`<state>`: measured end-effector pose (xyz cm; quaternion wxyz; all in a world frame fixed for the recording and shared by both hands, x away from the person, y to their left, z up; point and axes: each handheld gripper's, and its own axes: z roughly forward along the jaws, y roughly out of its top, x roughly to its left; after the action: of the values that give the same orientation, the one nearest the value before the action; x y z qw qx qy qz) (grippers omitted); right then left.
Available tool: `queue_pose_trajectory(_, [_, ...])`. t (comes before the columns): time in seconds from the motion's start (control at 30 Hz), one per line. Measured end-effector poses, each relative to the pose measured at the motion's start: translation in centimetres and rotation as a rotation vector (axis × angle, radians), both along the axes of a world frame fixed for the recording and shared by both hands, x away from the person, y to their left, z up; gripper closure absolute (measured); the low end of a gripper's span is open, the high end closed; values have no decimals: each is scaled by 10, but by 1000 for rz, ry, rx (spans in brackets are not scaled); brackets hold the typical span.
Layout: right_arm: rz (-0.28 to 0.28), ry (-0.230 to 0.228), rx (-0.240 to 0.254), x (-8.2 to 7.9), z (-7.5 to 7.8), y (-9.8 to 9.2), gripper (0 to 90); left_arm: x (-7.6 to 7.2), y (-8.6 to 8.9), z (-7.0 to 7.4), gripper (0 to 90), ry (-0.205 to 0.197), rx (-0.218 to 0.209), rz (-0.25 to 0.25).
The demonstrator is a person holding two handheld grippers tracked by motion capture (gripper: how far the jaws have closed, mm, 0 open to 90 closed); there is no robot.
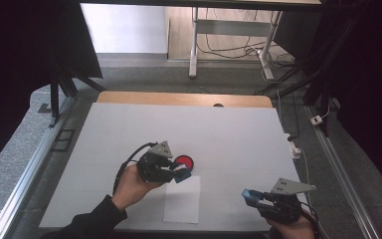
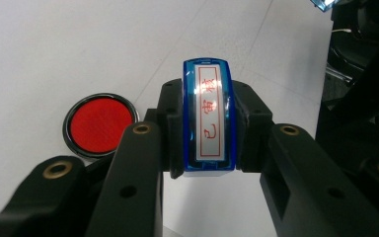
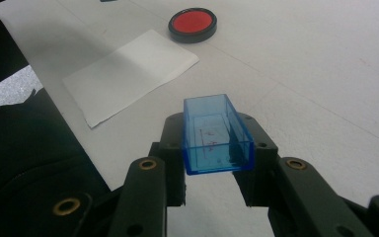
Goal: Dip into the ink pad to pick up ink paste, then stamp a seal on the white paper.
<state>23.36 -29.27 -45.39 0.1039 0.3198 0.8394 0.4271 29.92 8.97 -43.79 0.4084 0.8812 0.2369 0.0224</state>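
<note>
Stamp (image 2: 208, 116) with red characters on its face sits clamped in the left tongs (image 1: 179, 173), above the white table (image 1: 238, 134) between the red ink pad (image 1: 184, 162) and the paper sheet (image 1: 182, 200). The right tongs (image 1: 252, 195) grip its clear blue cap (image 3: 215, 134), well apart. For a clean print, probably ink the face flat, then press squarely on the sheet.

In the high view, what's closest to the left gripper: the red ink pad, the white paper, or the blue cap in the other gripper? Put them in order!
From the left gripper:
1. Red ink pad, right beside it, just beyond.
2. White paper, just below it toward the person.
3. Blue cap, far right, in the right gripper.
</note>
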Motion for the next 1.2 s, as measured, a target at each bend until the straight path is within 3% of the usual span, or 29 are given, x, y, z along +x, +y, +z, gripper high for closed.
queue_pose_trajectory(0.57, [0, -2, -7, -1, 0, 1, 685, -15, 4, -5, 697, 7, 5, -1])
queue_pose_trajectory(0.87, [4, -3, -9, -1, 0, 1, 685, -16, -5, -17, 697, 9, 40, -3])
queue_pose_trajectory(1.2, [6, -3, -12, -1, 0, 2, 685, -11, -13, -36, 698, 41, 86, -5])
